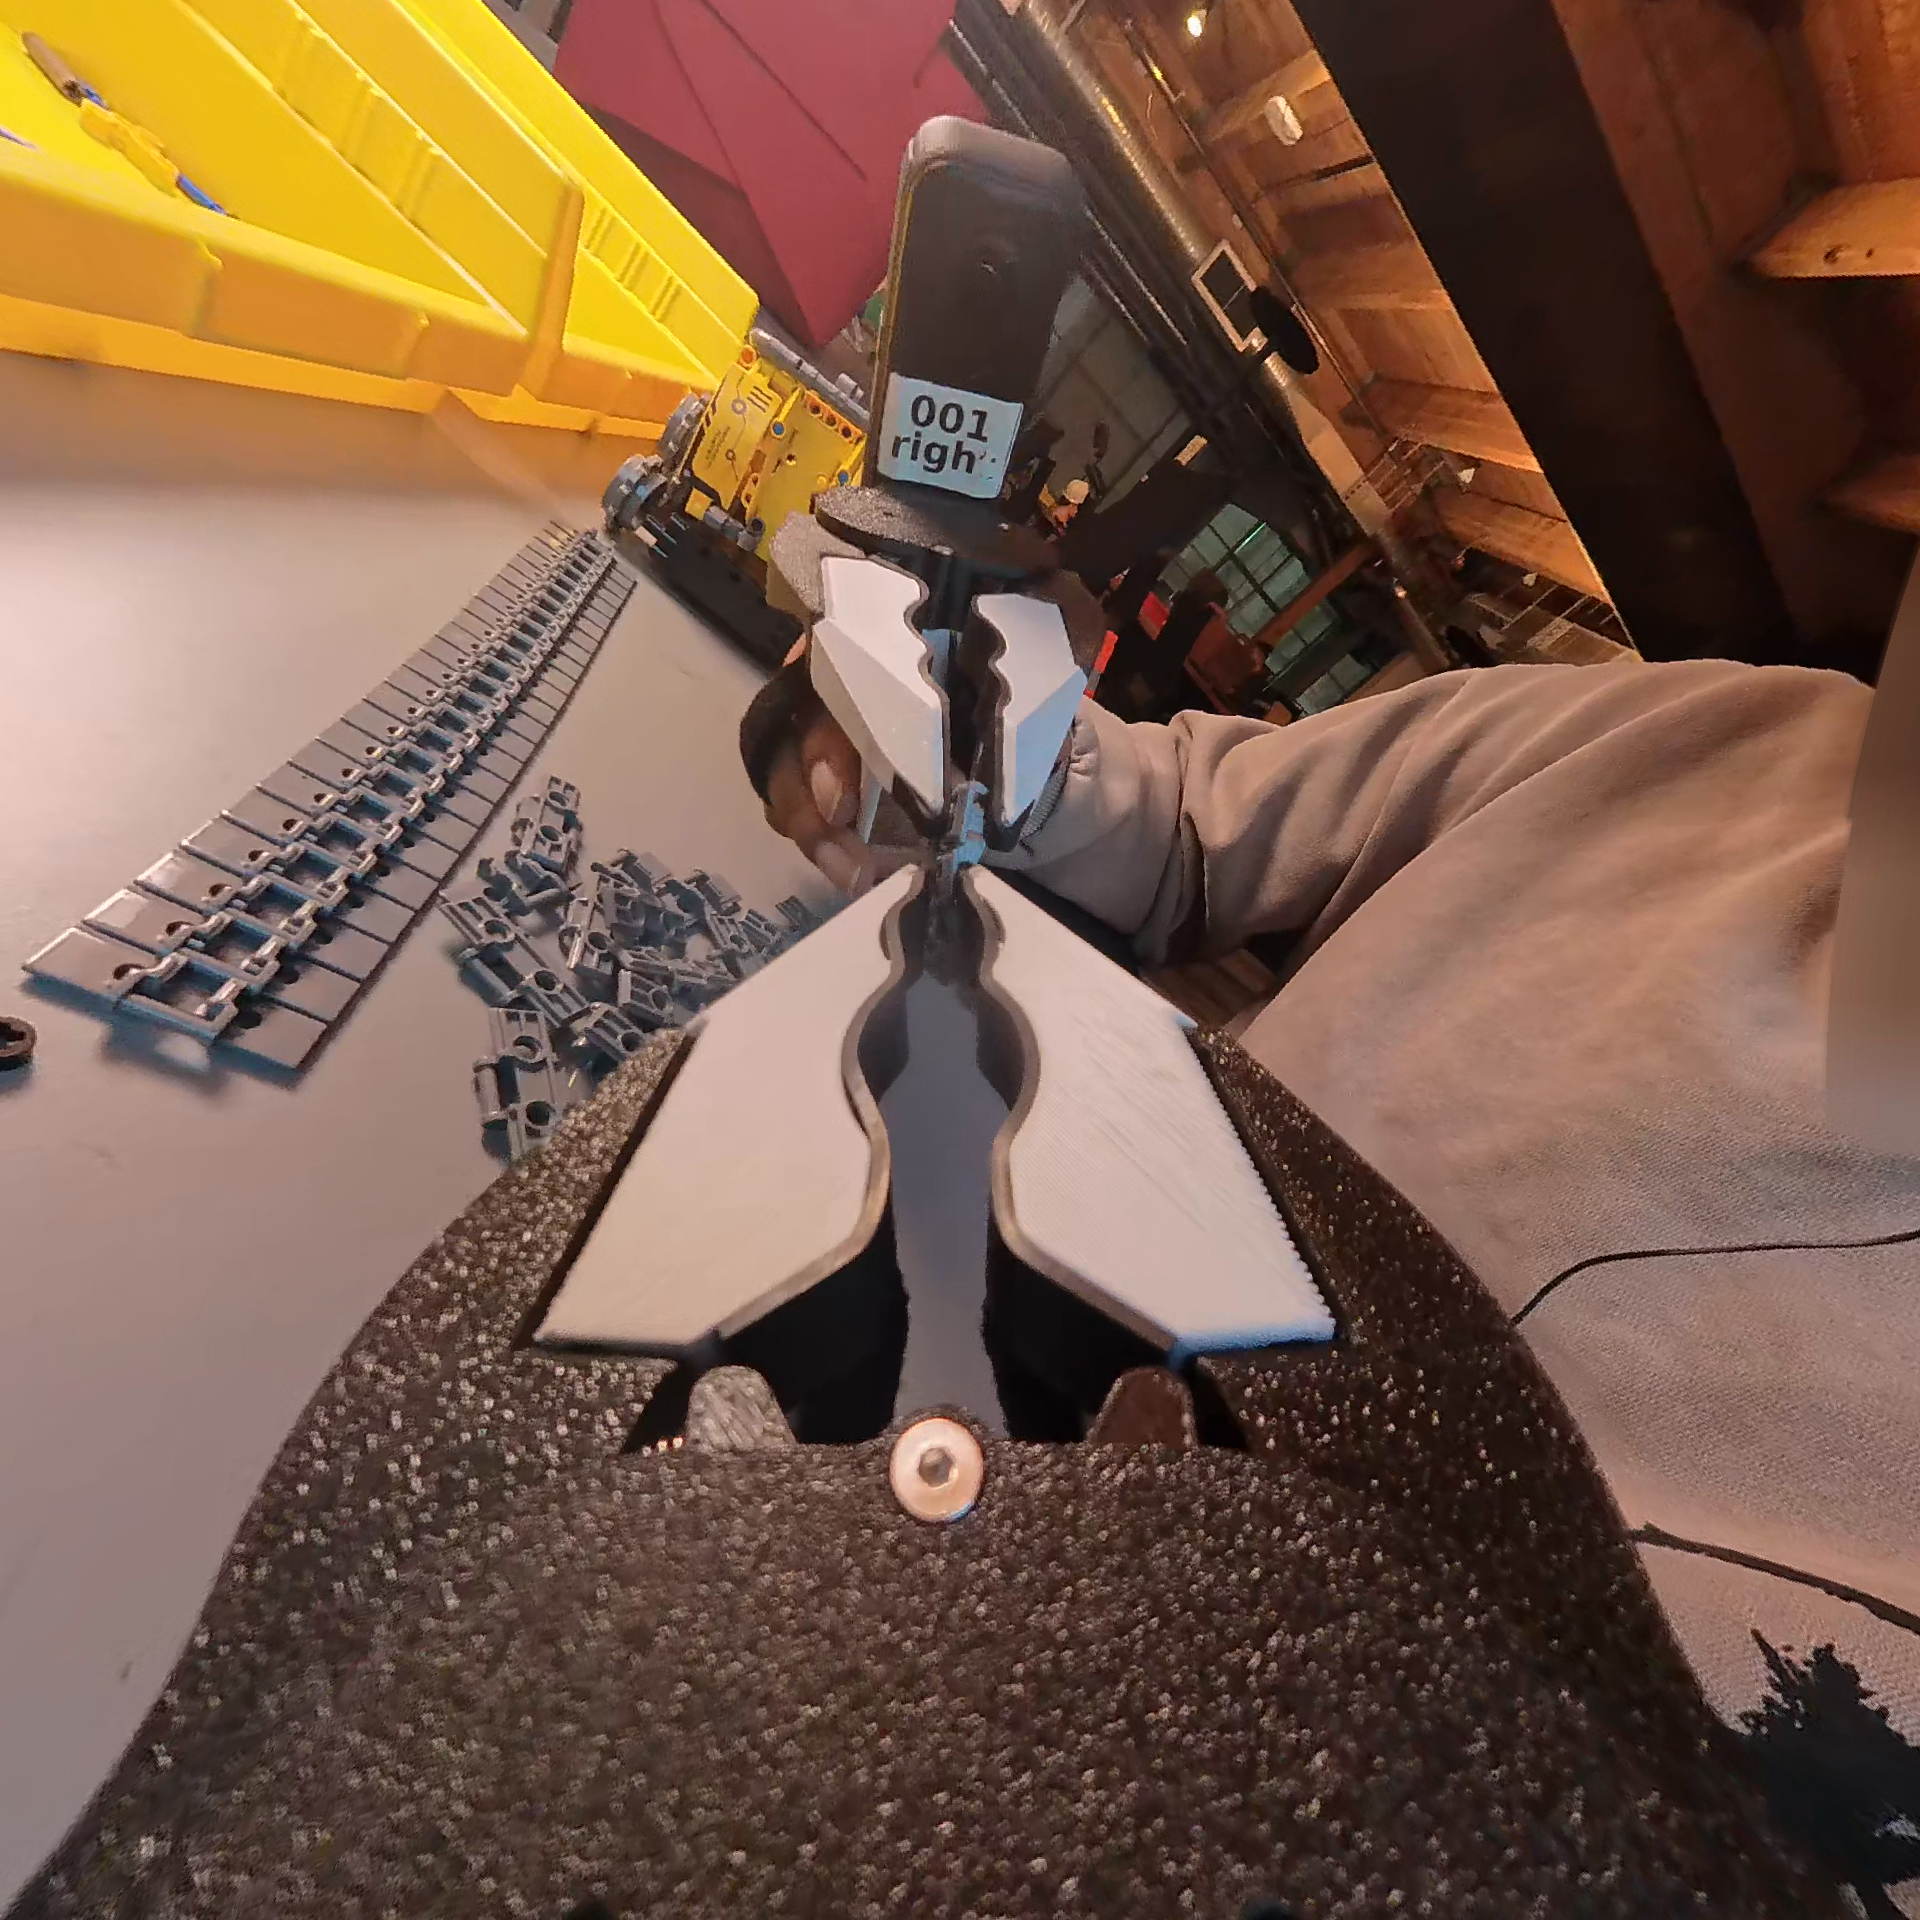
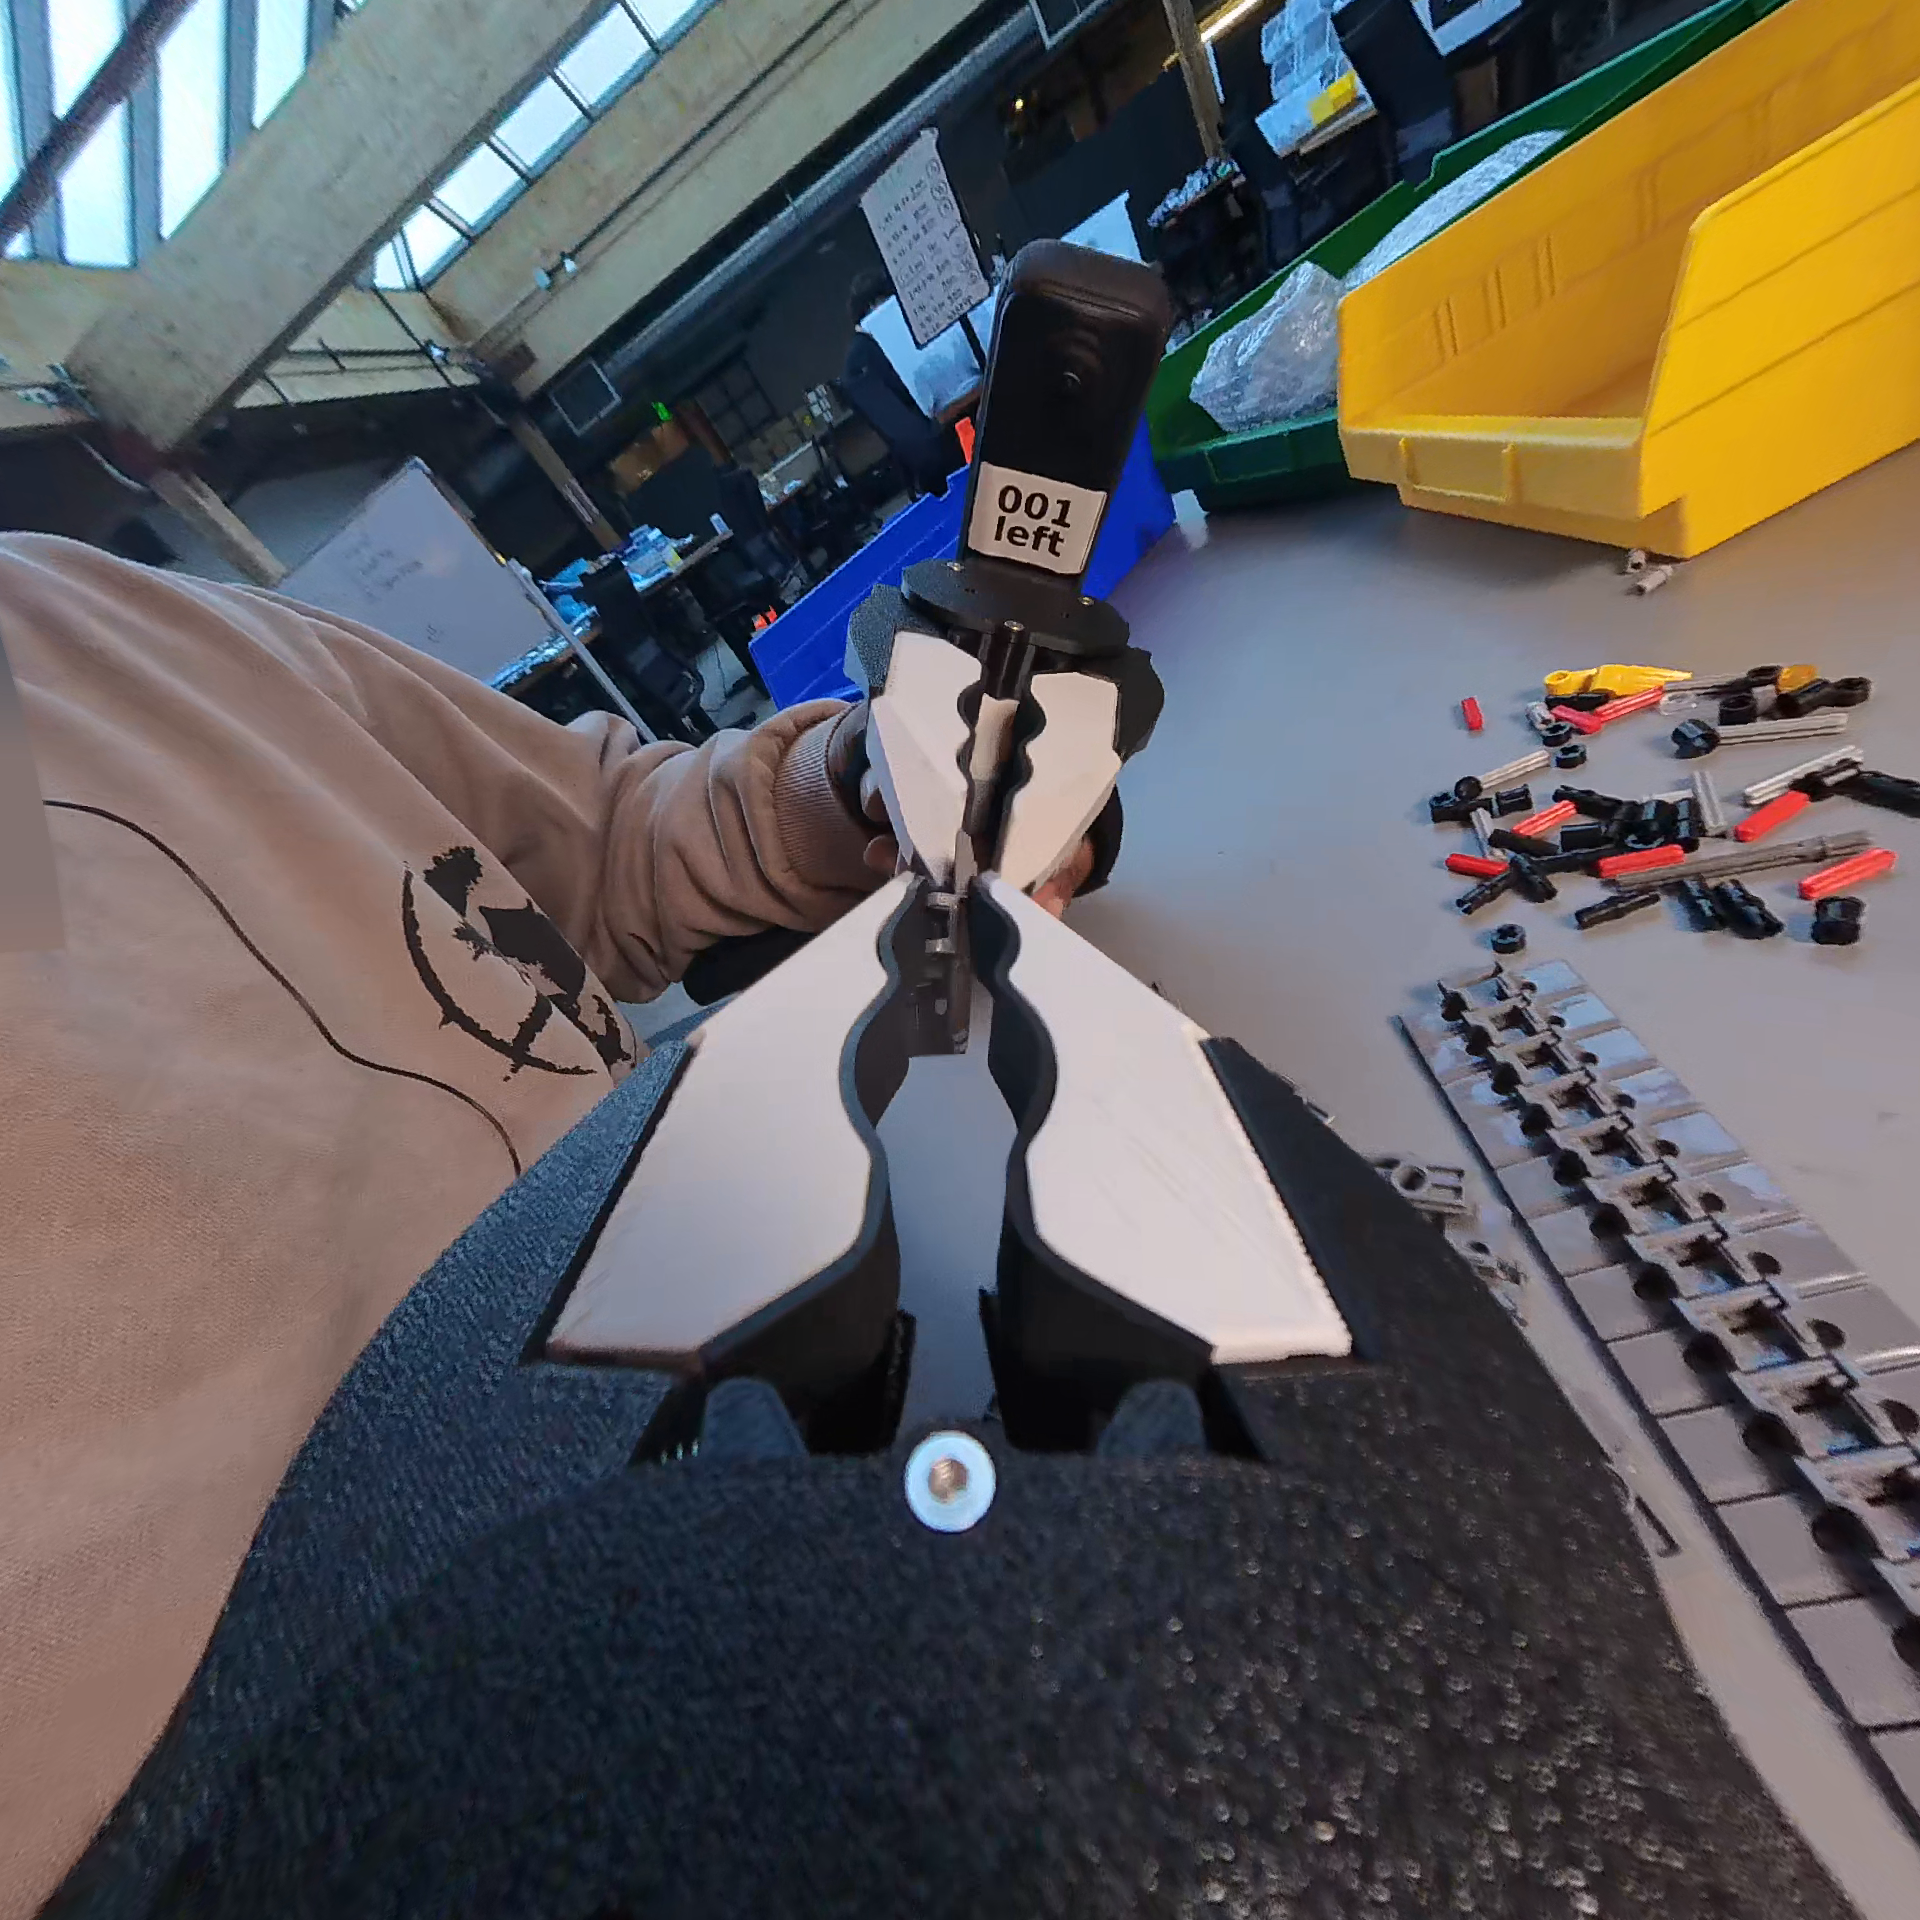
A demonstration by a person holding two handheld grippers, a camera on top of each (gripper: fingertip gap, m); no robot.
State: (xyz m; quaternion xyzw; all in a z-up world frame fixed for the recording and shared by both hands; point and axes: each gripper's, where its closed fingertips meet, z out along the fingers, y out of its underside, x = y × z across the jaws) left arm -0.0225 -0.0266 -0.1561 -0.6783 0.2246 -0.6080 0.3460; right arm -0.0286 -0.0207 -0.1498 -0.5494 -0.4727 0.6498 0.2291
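Left gripper (image 1: 940, 899) and right gripper (image 2: 948, 894) tip to tip above grey table (image 2: 1299, 727), both clamped on small grey track link (image 2: 945, 956); loose links (image 1: 582, 956) and assembled track strip (image 1: 343, 821) nearby.

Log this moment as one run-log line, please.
left claw: shut on grey track link | right claw: shut on same link | assembled track strip, loose links on table

Left gripper (image 1: 940, 883): white ribbed fingers (image 1: 758, 1122), wavy black inner edges, speckled black textured body (image 1: 935, 1662), silver hex screw (image 1: 936, 1471). Right gripper (image 2: 948, 894) matches, screw (image 2: 949, 1480) in white washer. Black camera (image 2: 1070, 353) with white label tops each. Beige sweatshirt (image 2: 208, 1039), black print, ribbed cuff.
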